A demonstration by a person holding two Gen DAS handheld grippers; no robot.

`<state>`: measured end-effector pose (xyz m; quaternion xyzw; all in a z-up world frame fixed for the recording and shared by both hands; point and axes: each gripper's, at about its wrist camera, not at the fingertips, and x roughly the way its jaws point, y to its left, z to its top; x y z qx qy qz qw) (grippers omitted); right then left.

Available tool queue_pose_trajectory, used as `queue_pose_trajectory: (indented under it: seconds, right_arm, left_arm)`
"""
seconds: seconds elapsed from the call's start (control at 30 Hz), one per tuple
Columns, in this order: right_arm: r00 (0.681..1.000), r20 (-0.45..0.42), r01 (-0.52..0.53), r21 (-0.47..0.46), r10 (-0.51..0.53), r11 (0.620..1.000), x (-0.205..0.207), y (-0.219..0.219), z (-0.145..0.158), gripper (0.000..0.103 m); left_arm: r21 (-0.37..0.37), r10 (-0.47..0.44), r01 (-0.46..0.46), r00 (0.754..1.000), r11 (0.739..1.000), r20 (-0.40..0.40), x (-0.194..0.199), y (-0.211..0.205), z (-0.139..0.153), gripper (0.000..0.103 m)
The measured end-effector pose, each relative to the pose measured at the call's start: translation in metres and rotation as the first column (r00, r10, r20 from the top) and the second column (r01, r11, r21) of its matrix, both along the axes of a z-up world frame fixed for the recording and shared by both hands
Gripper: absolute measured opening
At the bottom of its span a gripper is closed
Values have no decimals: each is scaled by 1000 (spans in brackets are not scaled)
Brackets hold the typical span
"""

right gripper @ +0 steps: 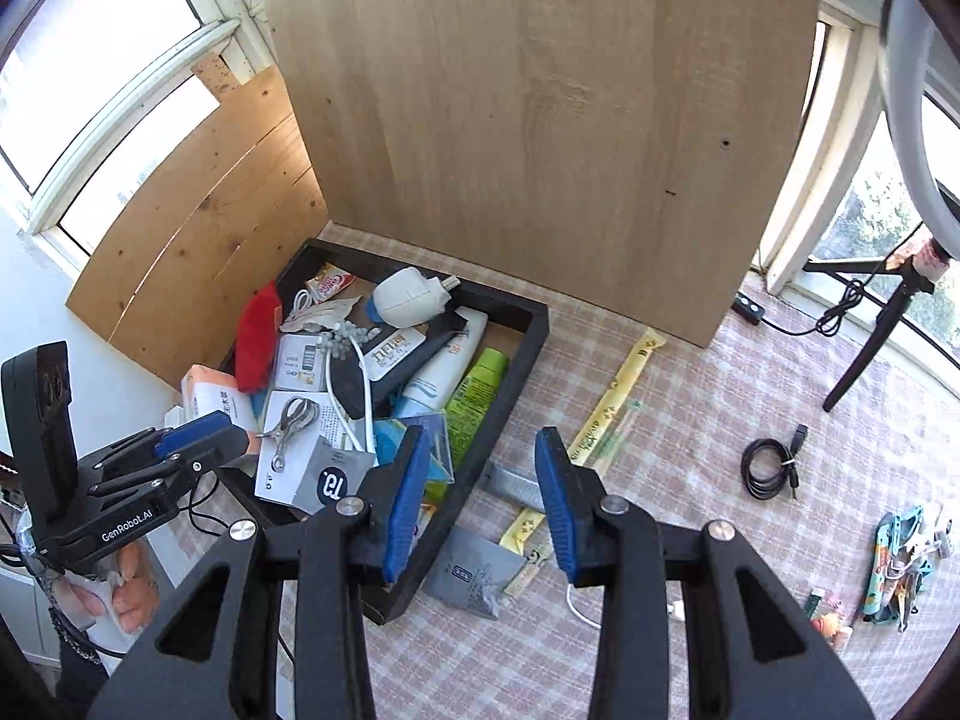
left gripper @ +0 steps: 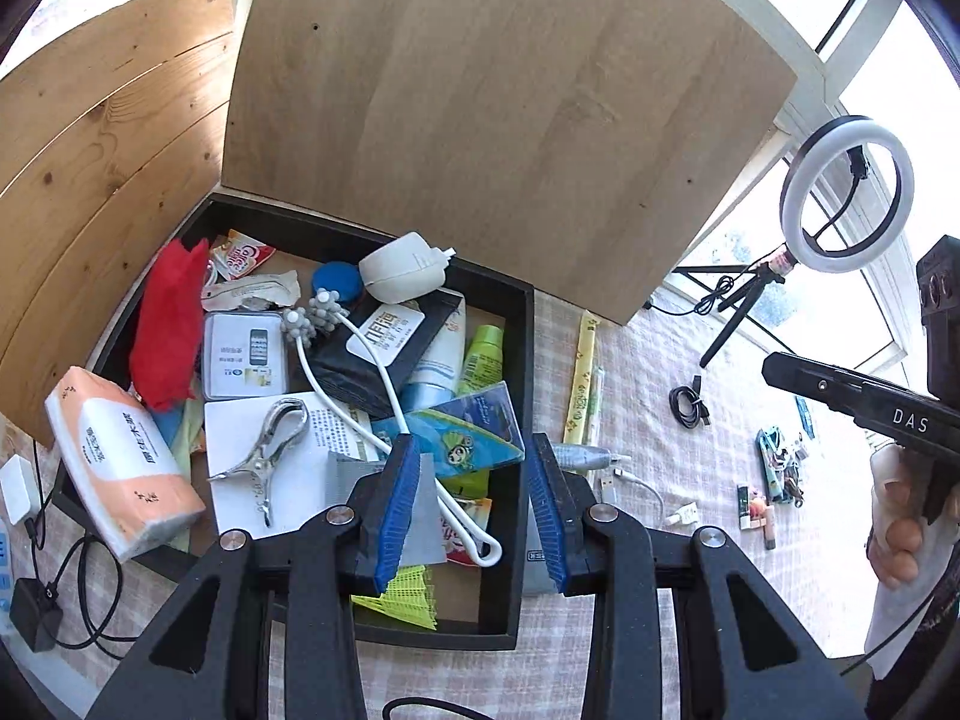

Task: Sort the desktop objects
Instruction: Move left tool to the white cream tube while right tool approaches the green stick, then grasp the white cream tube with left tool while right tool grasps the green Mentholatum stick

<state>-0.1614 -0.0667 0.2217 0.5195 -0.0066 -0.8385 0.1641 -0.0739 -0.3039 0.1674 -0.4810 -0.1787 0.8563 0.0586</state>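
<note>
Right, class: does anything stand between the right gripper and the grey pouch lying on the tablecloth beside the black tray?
Nothing covers the grey pouch; it lies bare below the open right gripper. The black tray wall runs close along the pouch's left edge, beneath one finger, and could obstruct it.

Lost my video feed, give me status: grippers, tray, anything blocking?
Left gripper open, empty, over the tray's near corner. Right gripper open, empty, above the tray rim. Black tray crammed full. Grey pouch and chopstick sleeve loose on tablecloth beside it.
</note>
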Motion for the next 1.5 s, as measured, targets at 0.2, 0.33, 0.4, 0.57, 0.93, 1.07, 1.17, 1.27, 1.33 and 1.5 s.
queue_pose_trajectory:
  seconds: [0.2, 0.33, 0.4, 0.57, 0.93, 1.07, 1.17, 1.27, 1.33, 1.5]
  right_arm:
    - [990, 7, 143, 28, -144, 989, 39, 105, -13, 36]
    - [971, 16, 237, 24, -238, 971, 65, 175, -26, 36]
    - [960, 23, 279, 27, -280, 960, 79, 209, -33, 36]
    - [942, 64, 324, 86, -330, 942, 100, 269, -58, 36]
    - [933, 204, 284, 82, -295, 955, 84, 290, -124, 24]
    - [930, 237, 267, 94, -282, 959, 72, 282, -143, 24]
    - [923, 260, 269, 96, -285, 958, 62, 282, -155, 24]
    - [911, 294, 276, 84, -288, 958, 52, 285, -165, 23]
    - [906, 309, 276, 89, -290, 957, 47, 286, -170, 22]
    - [894, 342, 276, 87, -289, 957, 37, 288, -181, 21]
  left_arm:
    - [6, -106, 106, 994, 994, 16, 2, 83, -8, 34]
    - [-2, -175, 175, 984, 985, 36, 3, 142, -15, 34]
    - [-16, -214, 215, 976, 977, 50, 3, 171, -19, 34]
    - [-47, -335, 341, 937, 939, 95, 1, 237, -36, 33]
    - [-173, -570, 609, 789, 774, 229, -24, 312, -76, 32]
    - [-210, -608, 664, 744, 717, 278, -35, 324, -93, 32]
    - [-233, -622, 693, 717, 682, 314, -44, 331, -107, 32]
    - [-258, -650, 740, 671, 622, 358, -46, 341, -122, 32]
    - [-286, -666, 766, 643, 576, 379, -46, 348, -129, 32]
    - [-284, -694, 798, 602, 531, 394, -50, 358, -136, 32]
